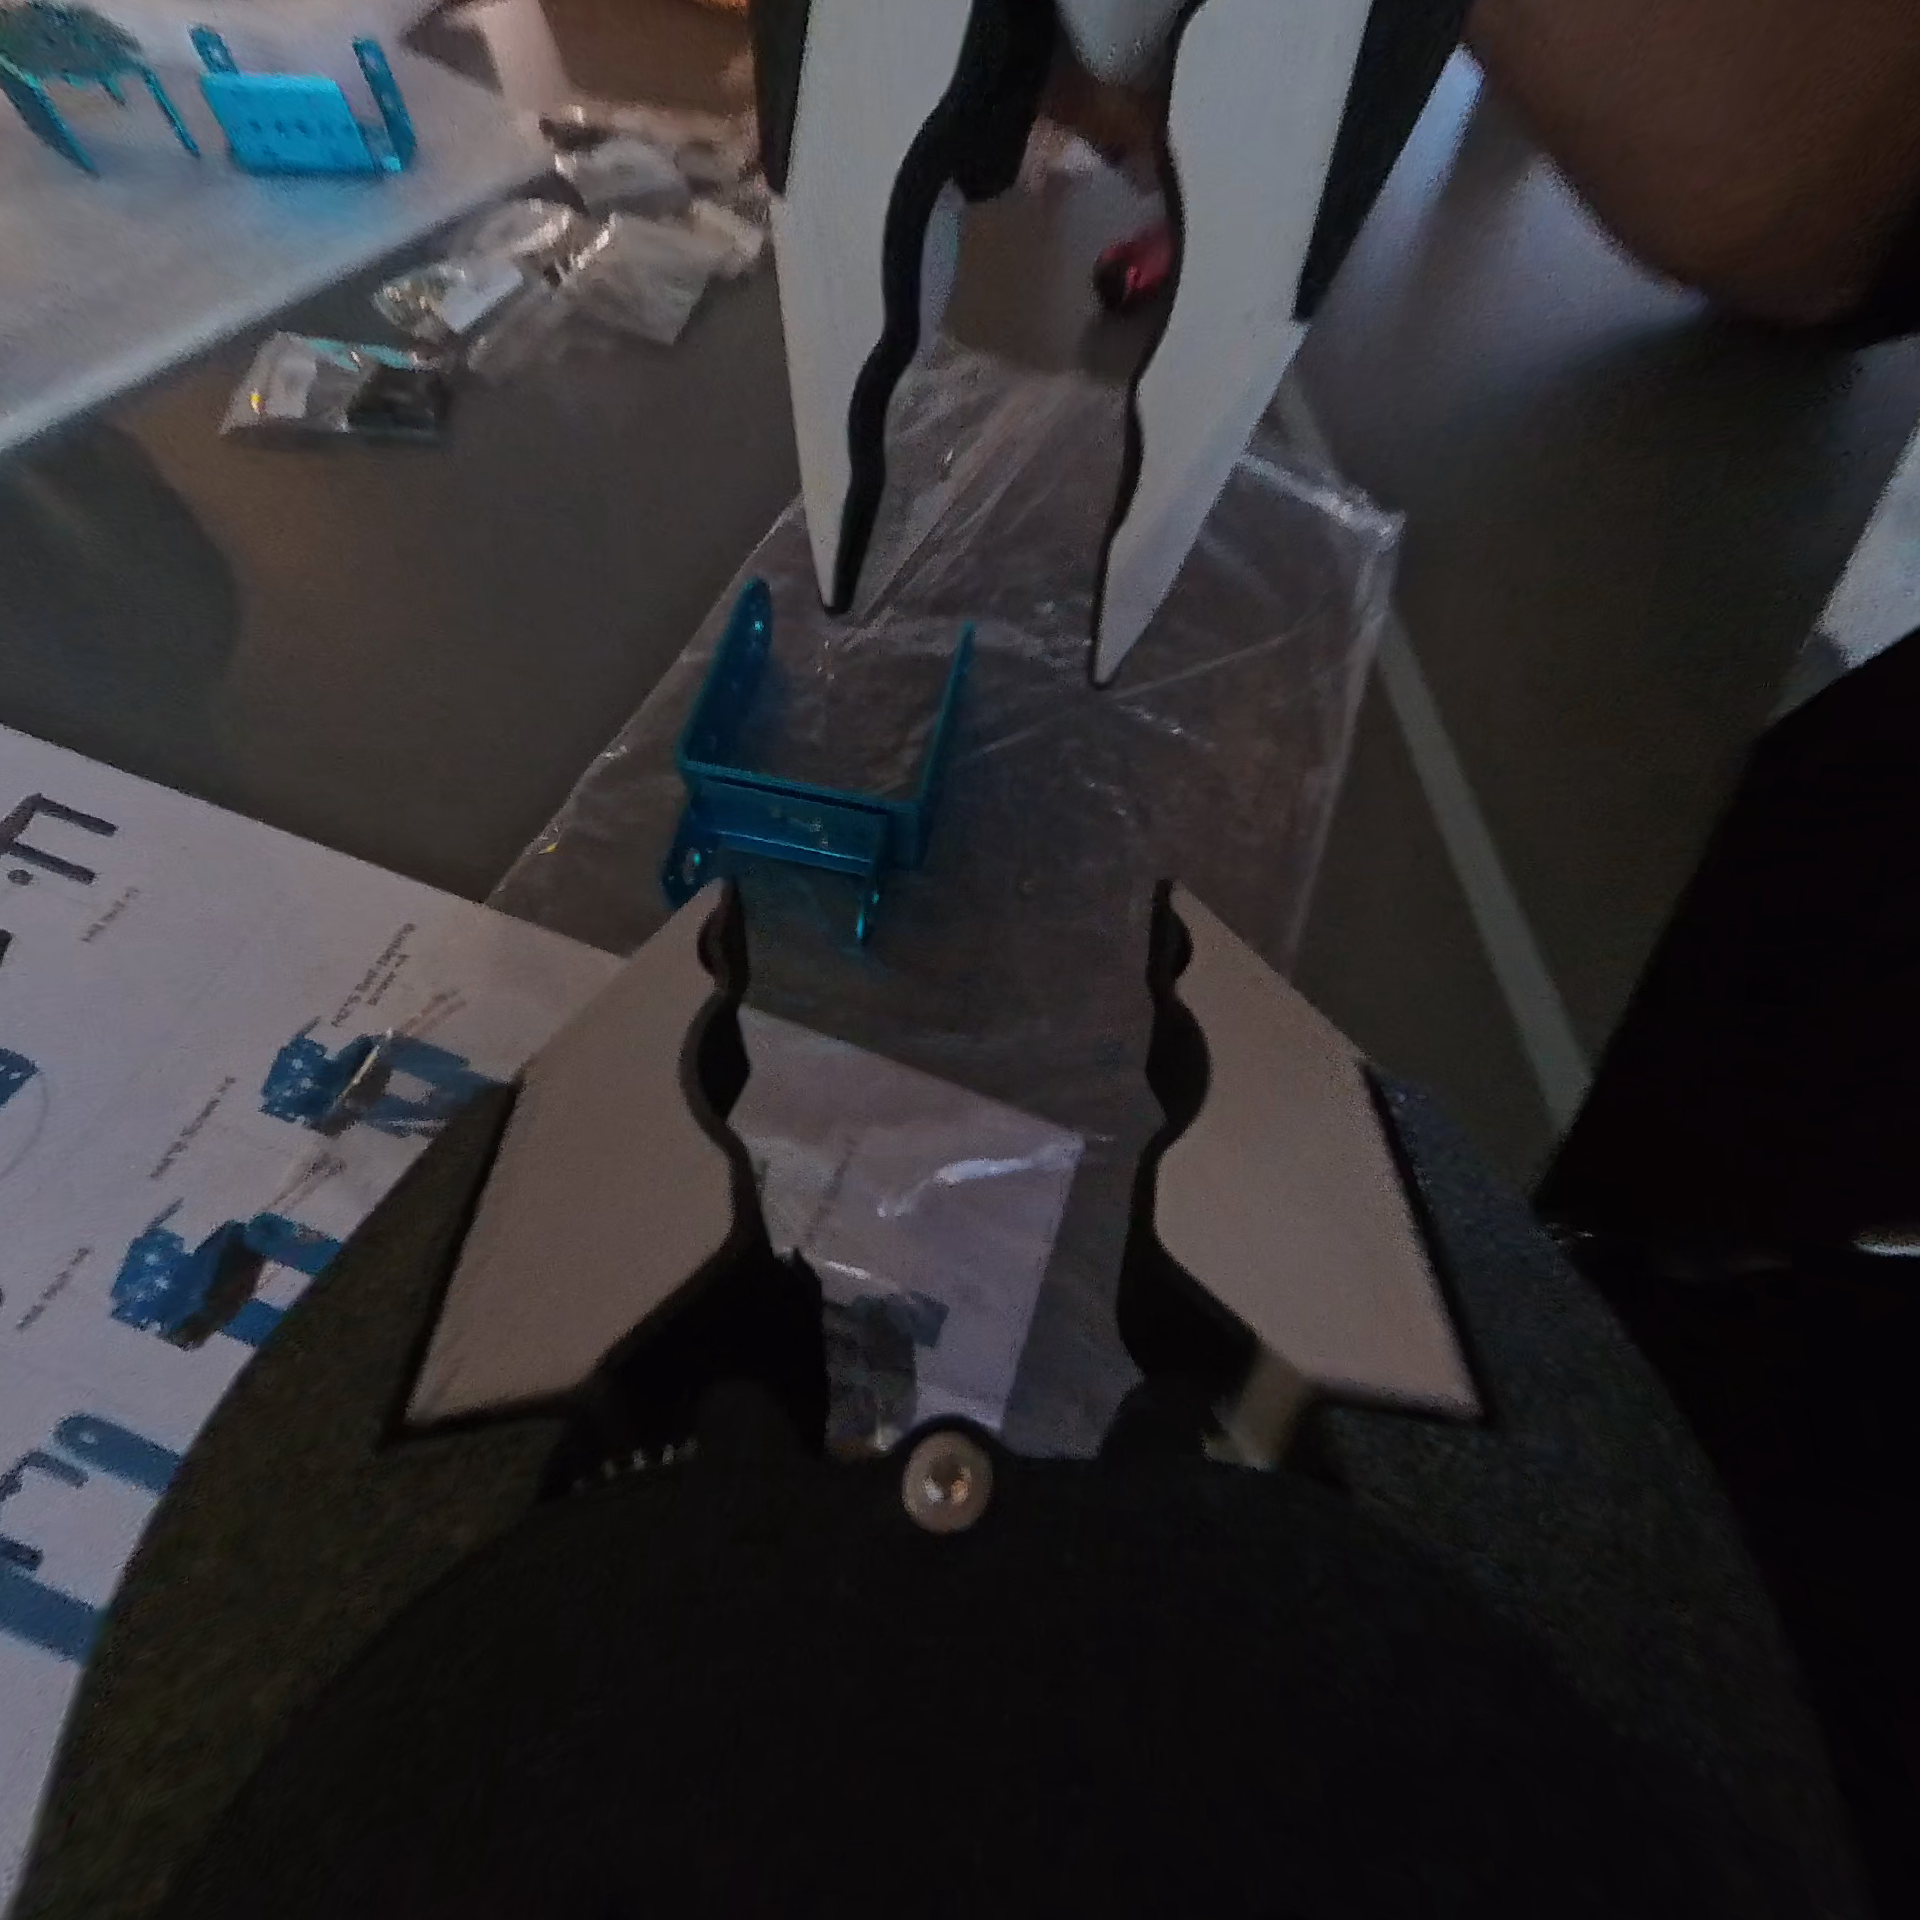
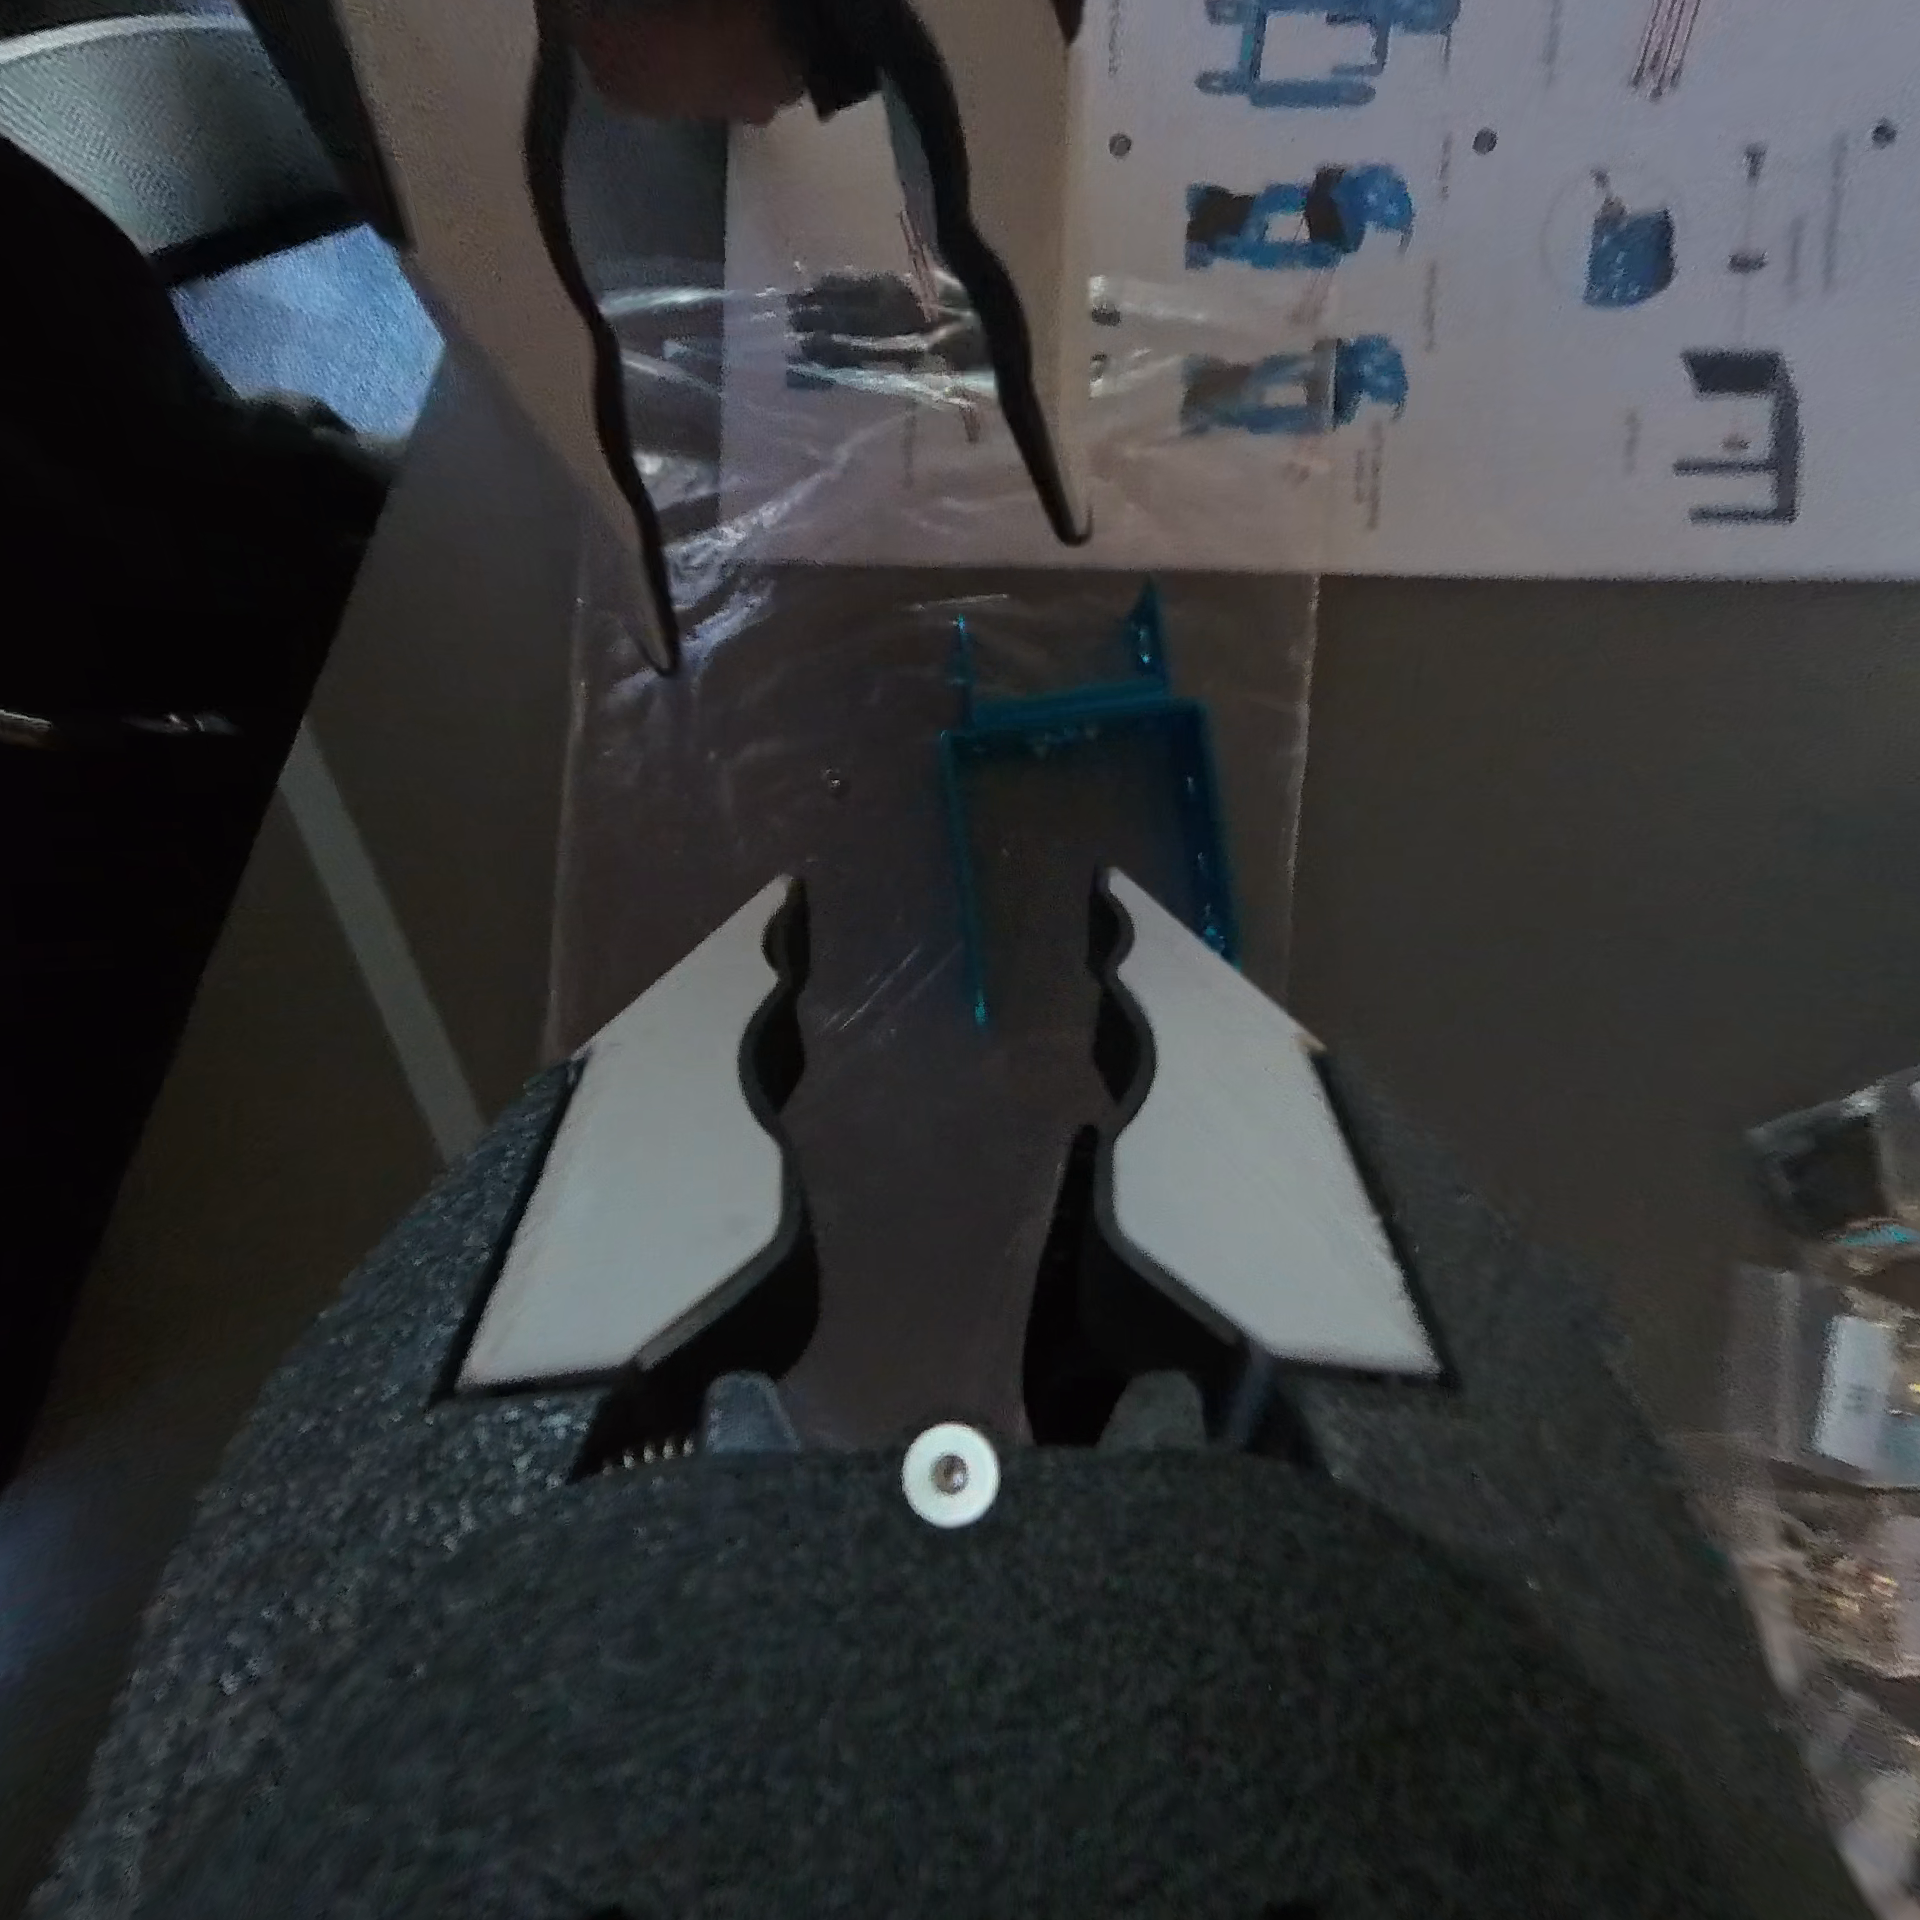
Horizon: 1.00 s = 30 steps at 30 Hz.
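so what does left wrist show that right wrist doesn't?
Left wrist only: two more blue brackets on a far white surface, and a small bag between the left hand-held gripper fingers.
Right wrist only: a black chair.
Both: the blue bracket on clear plastic film, the printed sheet, both grippers open, the right hand-held gripper facing the left.

We see print and blue diagrams on the white instruction sheet (image 1: 208, 1039) at nine o'clock, too blurred to read.

- A hobby assembly workspace: printed instruction sheet (image 2: 1558, 291) on the counter (image 1: 468, 644)
- Blue metal brackets (image 1: 301, 120) and bagged hardware (image 1: 343, 390) lie about
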### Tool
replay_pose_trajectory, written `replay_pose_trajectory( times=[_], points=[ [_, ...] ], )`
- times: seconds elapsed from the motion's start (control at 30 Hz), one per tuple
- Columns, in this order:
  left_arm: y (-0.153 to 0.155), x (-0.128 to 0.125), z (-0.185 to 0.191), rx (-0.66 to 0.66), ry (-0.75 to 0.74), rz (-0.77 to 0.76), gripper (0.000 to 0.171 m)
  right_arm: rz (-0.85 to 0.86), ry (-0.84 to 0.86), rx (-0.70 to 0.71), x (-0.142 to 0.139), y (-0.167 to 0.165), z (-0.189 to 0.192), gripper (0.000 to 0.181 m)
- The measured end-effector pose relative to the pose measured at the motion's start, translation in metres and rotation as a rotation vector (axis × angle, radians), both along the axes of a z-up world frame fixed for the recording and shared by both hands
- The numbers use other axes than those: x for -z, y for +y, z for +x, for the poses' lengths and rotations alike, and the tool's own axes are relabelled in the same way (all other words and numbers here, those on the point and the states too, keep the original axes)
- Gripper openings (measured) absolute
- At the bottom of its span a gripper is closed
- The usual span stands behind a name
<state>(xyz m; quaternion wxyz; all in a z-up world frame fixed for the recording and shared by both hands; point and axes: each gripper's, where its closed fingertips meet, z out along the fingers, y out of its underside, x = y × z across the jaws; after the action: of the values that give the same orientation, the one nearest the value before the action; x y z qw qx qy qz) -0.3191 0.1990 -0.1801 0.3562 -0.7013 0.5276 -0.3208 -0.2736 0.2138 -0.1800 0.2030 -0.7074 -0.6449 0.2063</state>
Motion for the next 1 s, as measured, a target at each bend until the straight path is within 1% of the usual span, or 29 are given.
replay_pose_trajectory(
  times=[0.07, 0.13, 0.17, 0.2, 0.23, 0.3, 0.37, 0.43, 0.5, 0.63, 0.77, 0.87, 1.0],
  points=[
    [0.003, 0.011, 0.007, 0.009, 0.058, 0.0, 0.079, 0.001, 0.039, 0.033, 0.007, 0.003, 0.006, 0.061],
    [-0.002, 0.02, 0.011, 0.051, 0.102, -0.035, 0.079, 0.044, 0.043, 0.088, 0.013, 0.015, 0.016, 0.072],
    [-0.003, 0.024, 0.012, 0.063, 0.121, -0.044, 0.079, 0.072, 0.051, 0.105, 0.012, 0.02, 0.02, 0.077],
    [-0.003, 0.027, 0.013, 0.07, 0.136, -0.046, 0.079, 0.097, 0.077, 0.111, 0.008, 0.023, 0.021, 0.076],
    [-0.002, 0.027, 0.014, 0.073, 0.137, -0.044, 0.079, 0.115, 0.105, 0.111, 0.003, 0.025, 0.021, 0.075],
    [-0.006, 0.022, 0.018, 0.107, 0.118, -0.049, 0.078, 0.127, 0.112, 0.123, 0.002, 0.032, 0.023, 0.083],
    [-0.008, 0.021, 0.019, 0.121, 0.124, -0.039, 0.078, 0.077, 0.093, 0.114, 0.01, 0.031, 0.024, 0.089],
    [-0.009, 0.022, 0.02, 0.134, 0.138, -0.037, 0.078, 0.043, 0.072, 0.107, 0.02, 0.033, 0.022, 0.092],
    [-0.009, 0.022, 0.022, 0.141, 0.146, -0.036, 0.078, 0.032, 0.051, 0.093, 0.029, 0.033, 0.02, 0.091],
    [-0.011, 0.021, 0.027, 0.154, 0.151, -0.041, 0.078, 0.026, 0.052, 0.059, 0.034, 0.026, 0.015, 0.075],
    [-0.015, 0.021, 0.028, 0.171, 0.162, -0.035, 0.077, 0.031, 0.058, 0.058, 0.035, 0.024, 0.012, 0.076],
    [-0.02, 0.021, 0.03, 0.185, 0.154, -0.043, 0.074, 0.059, 0.046, 0.052, 0.036, 0.025, 0.012, 0.07],
    [-0.02, 0.021, 0.03, 0.173, 0.157, -0.032, 0.074, 0.065, 0.029, 0.051, 0.036, 0.025, 0.012, 0.069]
  ],
)
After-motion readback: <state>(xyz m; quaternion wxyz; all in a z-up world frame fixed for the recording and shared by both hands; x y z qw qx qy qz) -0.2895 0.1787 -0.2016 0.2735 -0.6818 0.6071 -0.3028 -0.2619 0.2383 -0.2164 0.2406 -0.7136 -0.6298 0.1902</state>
